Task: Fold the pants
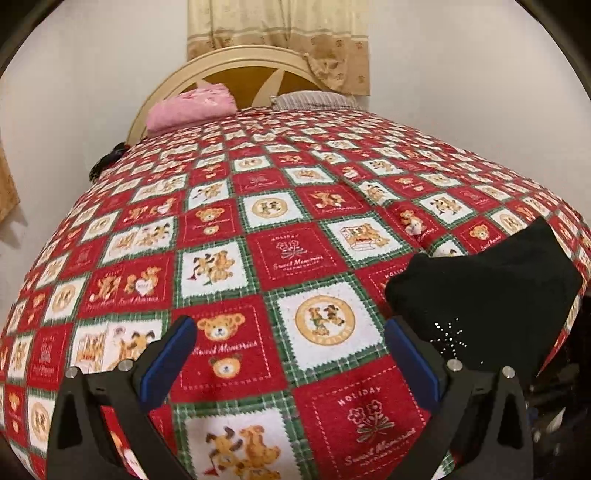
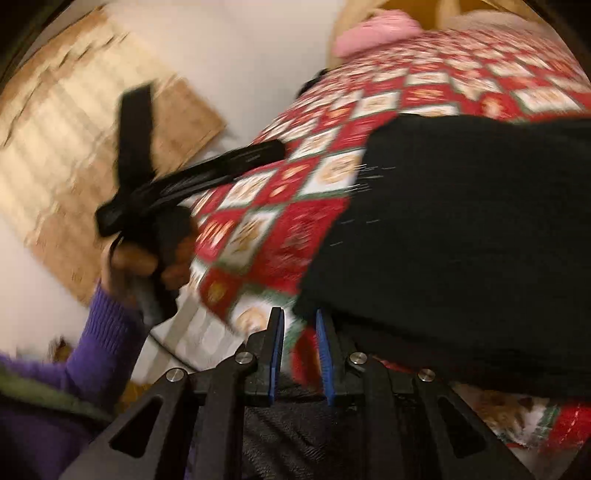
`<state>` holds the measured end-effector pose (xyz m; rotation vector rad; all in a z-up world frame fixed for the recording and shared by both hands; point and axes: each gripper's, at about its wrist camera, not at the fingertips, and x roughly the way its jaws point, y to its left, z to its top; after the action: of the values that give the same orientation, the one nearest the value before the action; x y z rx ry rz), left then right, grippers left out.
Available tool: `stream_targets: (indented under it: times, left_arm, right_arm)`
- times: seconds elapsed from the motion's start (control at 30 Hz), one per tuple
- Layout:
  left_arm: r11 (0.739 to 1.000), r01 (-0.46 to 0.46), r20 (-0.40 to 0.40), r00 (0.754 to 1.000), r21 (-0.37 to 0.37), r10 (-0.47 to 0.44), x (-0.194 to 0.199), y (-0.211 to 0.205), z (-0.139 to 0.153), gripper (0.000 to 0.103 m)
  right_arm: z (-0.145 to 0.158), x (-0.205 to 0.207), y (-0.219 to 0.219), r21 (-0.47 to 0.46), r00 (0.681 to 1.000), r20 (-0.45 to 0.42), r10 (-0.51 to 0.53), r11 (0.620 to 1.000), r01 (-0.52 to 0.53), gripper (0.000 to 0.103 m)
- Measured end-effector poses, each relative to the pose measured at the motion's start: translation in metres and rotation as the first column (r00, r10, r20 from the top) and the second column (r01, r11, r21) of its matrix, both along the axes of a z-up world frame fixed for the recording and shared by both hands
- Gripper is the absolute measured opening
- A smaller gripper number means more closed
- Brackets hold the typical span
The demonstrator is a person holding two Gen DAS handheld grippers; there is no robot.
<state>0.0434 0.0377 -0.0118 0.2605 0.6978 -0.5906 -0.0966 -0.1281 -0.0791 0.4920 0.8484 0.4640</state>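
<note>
Purple knit sleeve (image 2: 107,332), blue-padded hand-held gripper (image 2: 300,354)

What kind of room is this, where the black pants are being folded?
Most likely a bedroom. A bed fills the view, covered by a red teddy-bear patchwork bedspread, with a curved headboard against the wall, a pink folded blanket near it, and a beige curtain hanging behind.

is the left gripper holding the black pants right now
No: the left gripper stands wide open over bare bedspread, and the black pants lie just beside its right finger, not between the fingers.
</note>
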Motion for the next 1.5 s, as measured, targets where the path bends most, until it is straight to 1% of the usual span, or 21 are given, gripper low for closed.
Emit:
stream_targets:
  times: [0.07, 0.1, 0.23, 0.3, 0.4, 0.47, 0.53, 0.6, 0.73, 0.8, 0.83, 0.9, 1.03, 1.1, 1.17, 1.2, 1.27, 1.3, 1.33, 1.43, 1.5]
  left_arm:
    - [1.0, 0.029, -0.013, 0.999, -0.001, -0.029, 0.007, -0.001, 0.0, 0.103]
    - [0.999, 0.036, -0.017, 0.999, 0.0, -0.036, 0.009, -0.001, 0.0, 0.103]
    - [0.998, 0.054, -0.019, 0.998, 0.02, -0.053, 0.015, -0.004, 0.0, 0.103]
    - [0.998, 0.057, -0.021, 0.998, 0.024, -0.056, 0.017, -0.006, -0.002, 0.103]
    - [0.998, 0.057, -0.041, 0.998, 0.011, -0.057, 0.019, -0.005, -0.004, 0.103]
    - [0.999, 0.052, -0.05, 0.997, 0.012, -0.051, 0.02, -0.005, -0.006, 0.103]
    - [0.999, 0.047, -0.053, 0.998, 0.02, -0.046, 0.021, -0.004, -0.007, 0.103]
    - [0.999, 0.043, -0.059, 0.997, 0.02, -0.041, 0.022, -0.003, -0.008, 0.103]
    - [1.0, 0.028, -0.08, 0.996, 0.009, -0.027, 0.025, -0.003, -0.01, 0.103]
    - [1.0, 0.029, -0.086, 0.996, 0.001, -0.029, 0.025, -0.003, -0.01, 0.103]
    - [1.0, 0.031, -0.088, 0.996, -0.002, -0.031, 0.025, -0.005, -0.01, 0.103]
    - [0.999, 0.032, -0.084, 0.996, 0.002, -0.032, 0.023, -0.007, -0.01, 0.103]
    - [0.999, 0.044, -0.071, 0.997, 0.014, -0.043, 0.017, -0.013, -0.007, 0.103]
    - [0.999, 0.049, -0.066, 0.997, 0.018, -0.048, 0.015, -0.016, -0.005, 0.103]
    - [0.999, 0.051, -0.065, 0.997, 0.016, -0.049, 0.013, -0.02, -0.003, 0.103]
    - [0.999, 0.052, -0.065, 0.997, 0.013, -0.051, 0.013, -0.021, -0.002, 0.103]
    - [0.998, 0.055, -0.067, 0.996, 0.003, -0.055, 0.011, -0.024, 0.0, 0.103]
    - [0.998, 0.058, -0.067, 0.996, -0.001, -0.058, 0.011, -0.026, 0.001, 0.103]
    - [0.998, 0.059, -0.066, 0.996, -0.002, -0.059, 0.01, -0.027, 0.001, 0.103]
    - [0.998, 0.058, -0.059, 0.997, -0.002, -0.058, 0.007, -0.029, 0.003, 0.103]
    - [0.999, 0.049, -0.059, 0.997, -0.007, -0.049, 0.006, -0.027, 0.004, 0.103]
  right_arm:
    - [-0.003, 0.002, -0.004, 0.03, 0.999, -0.027, -0.025, 0.999, 0.026, 0.019]
    - [-0.001, 0.001, -0.007, 0.035, 0.999, -0.019, -0.039, 0.999, 0.039, 0.019]
    - [0.014, -0.001, -0.011, 0.085, 0.993, 0.075, -0.087, 0.993, 0.08, 0.019]
    - [0.01, 0.009, -0.007, 0.103, 0.993, 0.059, -0.098, 0.99, 0.092, 0.019]
    - [-0.001, 0.026, 0.003, 0.143, 0.997, 0.015, -0.079, 0.987, 0.076, 0.019]
    - [-0.004, 0.032, 0.009, 0.14, 0.998, 0.022, -0.062, 0.988, 0.058, 0.017]
    - [-0.001, 0.032, 0.017, 0.082, 0.997, 0.051, -0.06, 0.995, 0.055, 0.003]
    - [0.004, 0.03, 0.023, 0.036, 0.997, 0.073, -0.027, 0.999, 0.024, 0.003]
    - [0.013, 0.014, 0.028, -0.01, 0.989, 0.102, 0.106, 0.994, -0.105, 0.003]
    - [0.016, 0.001, 0.024, -0.092, 0.982, 0.097, 0.164, 0.984, -0.155, 0.003]
    - [0.017, -0.004, 0.021, -0.157, 0.981, 0.091, 0.174, 0.975, -0.158, 0.002]
    - [0.015, -0.01, 0.009, -0.223, 0.984, 0.067, 0.166, 0.964, -0.147, 0.002]
    - [0.011, -0.018, -0.02, -0.216, 0.987, 0.013, 0.159, 0.964, -0.153, 0.002]
    - [0.01, -0.02, -0.024, -0.175, 0.987, 0.01, 0.16, 0.972, -0.155, 0.002]
    - [0.015, -0.025, -0.02, -0.123, 0.98, 0.043, 0.193, 0.975, -0.186, 0.002]
    - [0.017, -0.028, -0.014, -0.114, 0.972, 0.063, 0.227, 0.969, -0.219, 0.002]
    - [0.014, -0.03, 0.003, -0.173, 0.96, 0.068, 0.271, 0.951, -0.256, 0.002]
    - [0.009, -0.028, 0.009, -0.182, 0.958, 0.06, 0.281, 0.947, -0.266, 0.002]
    - [0.0, -0.025, 0.015, -0.164, 0.957, 0.043, 0.288, 0.947, -0.277, 0.003]
    - [-0.013, -0.015, 0.013, -0.098, 0.965, 0.043, 0.257, 0.963, -0.252, 0.003]
    - [-0.013, -0.012, 0.009, -0.062, 0.971, 0.044, 0.237, 0.97, -0.234, 0.003]
